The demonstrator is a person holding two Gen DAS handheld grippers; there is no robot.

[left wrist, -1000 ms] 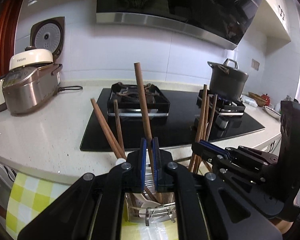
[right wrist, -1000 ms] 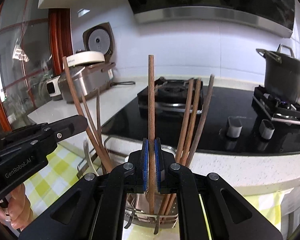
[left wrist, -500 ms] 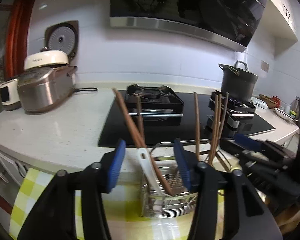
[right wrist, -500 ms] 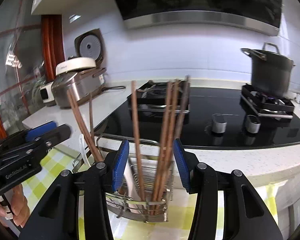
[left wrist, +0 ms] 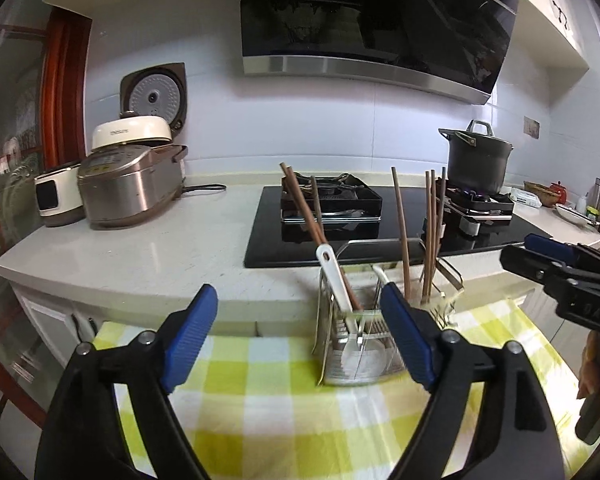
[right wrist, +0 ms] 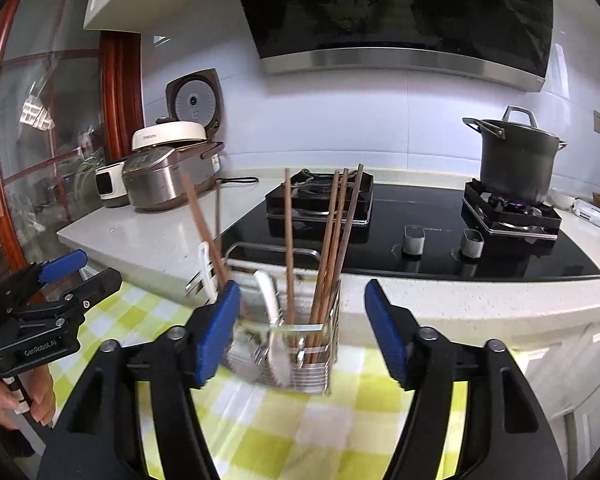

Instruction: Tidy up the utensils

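Both tongs, left [left wrist: 300, 340] and right [right wrist: 300, 332], clamped on chopsticks [right wrist: 332, 240] a second ago, now released and backed off; chopsticks stand in the wire caddy [left wrist: 356, 364] on the checked-cloth worktop [left wrist: 260, 420], so this drop-off looks done.

A black glass hob [left wrist: 388, 222] sits set into the pale stone counter [left wrist: 148, 248]. On its right burner stands a dark lidded stockpot [right wrist: 514, 162], a small blue flame under it; the left burner [right wrist: 320, 196] stands bare. Two grey knobs [right wrist: 414, 238] sit at the hob's front edge. Above the hob hangs a dark range hood [left wrist: 376, 20] with a steel lip. Left of the hob, well apart, is a steel rice cooker [left wrist: 130, 184] with its lid up, a cream-lidded appliance [left wrist: 130, 133] behind it and a small white device [left wrist: 56, 200] at its far side. In front of the hob, below the counter edge, lies a yellow-and-white checked cloth [left wrist: 284, 408].
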